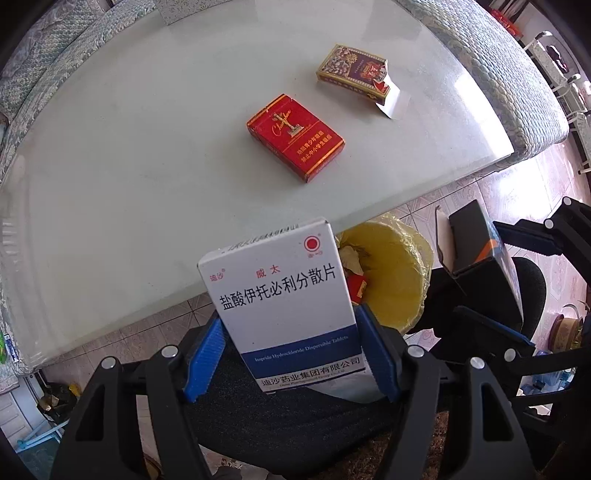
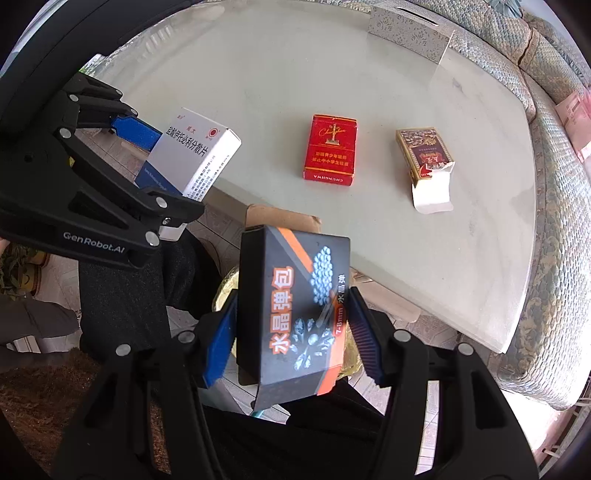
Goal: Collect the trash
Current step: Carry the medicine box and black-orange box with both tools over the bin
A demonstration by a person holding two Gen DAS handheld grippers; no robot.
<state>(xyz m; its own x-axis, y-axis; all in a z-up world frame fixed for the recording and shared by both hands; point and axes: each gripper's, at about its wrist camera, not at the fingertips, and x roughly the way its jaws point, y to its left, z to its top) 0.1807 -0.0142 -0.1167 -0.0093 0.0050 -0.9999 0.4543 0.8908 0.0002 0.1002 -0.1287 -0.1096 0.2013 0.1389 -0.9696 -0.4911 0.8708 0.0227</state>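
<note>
My left gripper is shut on a white and blue medicine box, held upright past the table's edge beside a yellow-lined bin. That box and the left gripper show at the left of the right wrist view. My right gripper is shut on a black and orange box, its flap open, over the bin. The same black box appears at the right of the left wrist view. A red cigarette pack and a gold patterned pack with a torn flap lie on the table.
The pale glass table is ringed by a patterned sofa. A patterned tissue box stands at the table's far edge. The bin holds crumpled paper and a red scrap. Tiled floor and a dark-clothed leg lie below.
</note>
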